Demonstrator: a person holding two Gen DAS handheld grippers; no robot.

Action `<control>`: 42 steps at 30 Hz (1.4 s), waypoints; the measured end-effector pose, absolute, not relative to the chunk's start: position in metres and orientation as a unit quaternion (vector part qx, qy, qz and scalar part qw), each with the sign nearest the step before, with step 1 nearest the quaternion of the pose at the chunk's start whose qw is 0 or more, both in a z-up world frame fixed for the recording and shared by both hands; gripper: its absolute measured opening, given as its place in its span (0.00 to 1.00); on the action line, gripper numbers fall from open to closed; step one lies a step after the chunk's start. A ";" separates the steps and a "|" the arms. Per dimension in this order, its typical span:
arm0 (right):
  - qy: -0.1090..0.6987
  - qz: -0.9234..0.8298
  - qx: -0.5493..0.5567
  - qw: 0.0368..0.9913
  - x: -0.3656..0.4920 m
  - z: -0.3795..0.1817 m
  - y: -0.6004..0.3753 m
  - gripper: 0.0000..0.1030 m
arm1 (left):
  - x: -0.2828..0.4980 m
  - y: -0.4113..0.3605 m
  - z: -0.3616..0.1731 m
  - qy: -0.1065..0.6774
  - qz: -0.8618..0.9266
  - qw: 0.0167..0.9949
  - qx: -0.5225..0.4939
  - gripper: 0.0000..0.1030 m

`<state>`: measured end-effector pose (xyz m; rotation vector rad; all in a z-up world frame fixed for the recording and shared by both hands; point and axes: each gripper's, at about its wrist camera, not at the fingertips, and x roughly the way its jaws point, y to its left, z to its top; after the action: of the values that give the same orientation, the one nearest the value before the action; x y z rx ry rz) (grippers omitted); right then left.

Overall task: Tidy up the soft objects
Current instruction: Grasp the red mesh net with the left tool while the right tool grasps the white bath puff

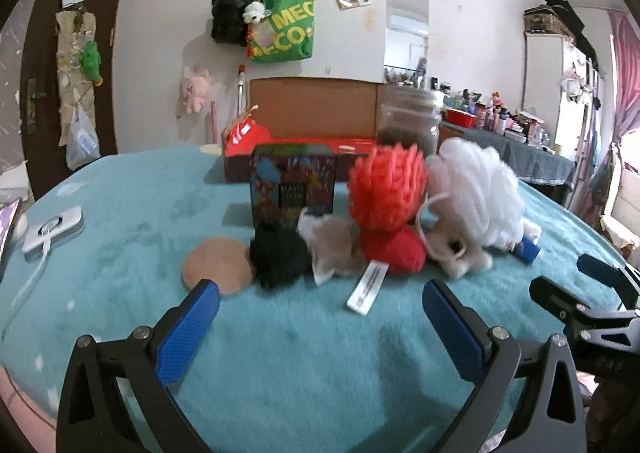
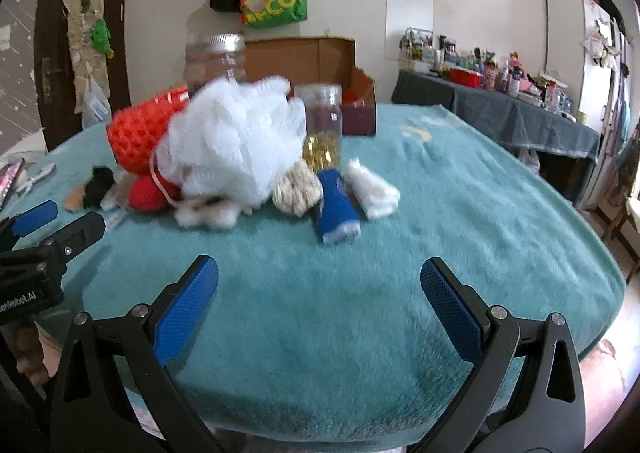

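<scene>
On the teal plush cover [image 1: 120,205], the open red-lined cardboard box [image 1: 304,121] stands at the far side, the likely home for the soft things, though that is your call to make. Before it sits the heap: the white mesh bath pouf [image 2: 236,141], largest of the lot, leans against the red spiky ball [image 1: 386,189], with a red knitted piece [image 1: 396,253] tucked below.

Smaller items trail off either way. From your left gripper [image 1: 320,317], held spread wide and empty, the black fuzzy clump [image 1: 280,257] and the tan round pad [image 1: 218,265] lie just ahead and slightly to its left side, the pad nearly at the left fingertip.

From your right gripper [image 2: 320,293], likewise spread and holding nothing, the blue-and-white roll [image 2: 336,209] lies straight ahead, its long axis running roughly away from you, so the fingers would close across its short width. The beige yarn bundle [image 2: 296,189] touches it on the left; a white wad [image 2: 372,193] lies just beside it on the right.

Judged from here, your right hand is nearer the blue roll, your left nearer the tan pad.
</scene>
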<state>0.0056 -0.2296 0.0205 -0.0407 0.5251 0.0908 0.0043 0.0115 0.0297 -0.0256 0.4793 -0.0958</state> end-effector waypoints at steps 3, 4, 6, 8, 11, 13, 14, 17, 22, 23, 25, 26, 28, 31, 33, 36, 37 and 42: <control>0.245 0.051 -0.025 0.968 0.007 0.031 -0.231 1.00 | 0.011 0.012 0.041 0.236 -0.072 0.969 -0.012 1.00; 0.239 0.055 -0.028 0.969 0.010 0.035 -0.231 1.00 | 0.014 0.010 0.046 0.234 -0.080 0.969 -0.009 1.00; 0.229 0.064 -0.028 0.971 0.015 0.045 -0.231 1.00 | 0.022 0.009 0.057 0.231 -0.102 0.968 -0.004 1.00; 0.228 0.094 -0.013 0.969 0.025 0.054 -0.233 1.00 | 0.030 0.008 0.065 0.233 -0.120 0.965 -0.001 1.00; 0.252 0.131 -0.002 0.959 0.049 0.063 -0.234 1.00 | 0.046 0.006 0.078 0.231 -0.138 0.963 0.007 1.00; 0.263 0.153 0.011 0.953 0.062 0.069 -0.236 1.00 | 0.057 0.003 0.084 0.237 -0.148 0.960 0.018 1.00; 0.269 0.166 0.019 0.948 0.069 0.072 -0.237 1.00 | 0.062 0.001 0.086 0.239 -0.154 0.959 0.024 1.00; 0.292 0.193 0.031 0.936 0.089 0.074 -0.239 1.00 | 0.076 -0.005 0.089 0.245 -0.156 0.956 0.034 1.00; 0.324 0.241 0.056 0.913 0.109 0.069 -0.237 1.00 | 0.090 -0.012 0.082 0.262 -0.170 0.949 0.031 0.96; 0.332 0.253 0.062 0.907 0.113 0.066 -0.236 1.00 | 0.094 -0.011 0.080 0.267 -0.173 0.947 0.029 0.92; 0.340 0.272 0.067 0.898 0.115 0.062 -0.233 0.99 | 0.098 -0.013 0.077 0.279 -0.181 0.943 0.028 0.86; 0.343 0.282 0.068 0.893 0.117 0.059 -0.231 0.97 | 0.099 -0.013 0.075 0.284 -0.183 0.941 0.028 0.81; 0.350 0.303 0.072 0.883 0.117 0.055 -0.228 0.78 | 0.100 -0.015 0.073 0.293 -0.191 0.937 0.028 0.67; 0.350 0.317 0.068 0.879 0.114 0.053 -0.223 0.52 | 0.101 -0.013 0.069 0.306 -0.203 0.930 0.023 0.45; 0.338 0.318 0.059 0.884 0.108 0.057 -0.222 0.44 | 0.099 -0.011 0.070 0.305 -0.205 0.930 0.017 0.41; 0.320 0.310 0.045 0.894 0.100 0.062 -0.220 0.35 | 0.096 -0.006 0.073 0.306 -0.207 0.929 0.006 0.39; 0.316 0.308 0.043 0.896 0.098 0.064 -0.221 0.32 | 0.095 -0.005 0.073 0.307 -0.207 0.929 0.005 0.39; 0.288 0.290 0.043 0.912 0.086 0.073 -0.224 0.27 | 0.088 0.004 0.082 0.291 -0.193 0.937 0.007 0.39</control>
<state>0.0862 -0.2238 0.0734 0.0888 0.5943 0.5974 0.0881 0.0036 0.0821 0.0145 0.5954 -0.3946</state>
